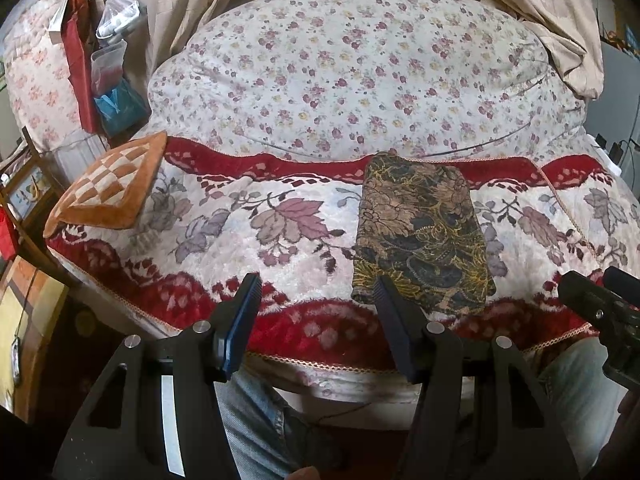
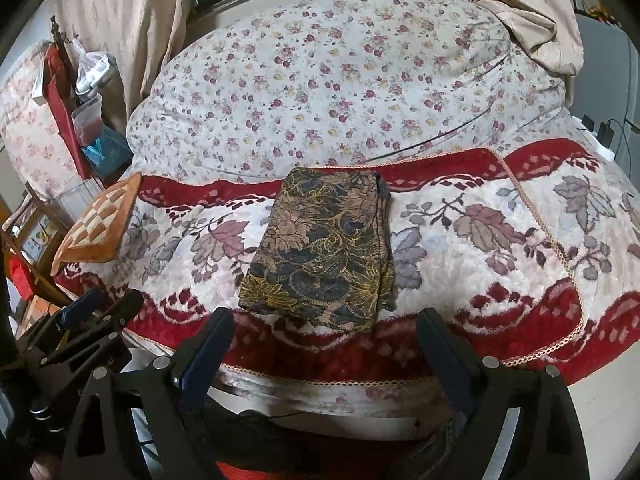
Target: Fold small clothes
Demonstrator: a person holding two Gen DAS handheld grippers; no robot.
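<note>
Your left gripper [image 1: 318, 294] stands with its jaws partly apart and nothing between them; it hangs over the near edge of the bed, and its right finger [image 1: 394, 322] overlaps the near left corner of the cloth in that view, though contact cannot be confirmed. Your right gripper [image 2: 326, 332] has its jaws wide and likewise empty, poised just short of the cloth's near edge. The cloth [image 2: 324, 252], a dark piece printed in gold and tan flowers, lies folded into a narrow rectangle on the blanket [image 2: 500, 264], long side running away from you, its far end reaching the blanket's red border. The blanket is white plush with leaves and a red margin, and it covers the near part of the bed. Beyond it sits a flowered quilt [image 2: 320, 80], mounded high. A checked orange cushion [image 1: 108, 188] rests on the blanket's left corner, well apart from the cloth. As for containers: at the left of the bed hang a red bag [image 1: 78, 64], a clear plastic bag [image 1: 116, 14] holding something pale that cannot be made out, and a clear pouch [image 1: 108, 66] with blue material [image 1: 118, 106] beneath it. Curtains [image 1: 180, 8] hang behind. Your jeans [image 1: 256, 412] show below the left gripper.
</note>
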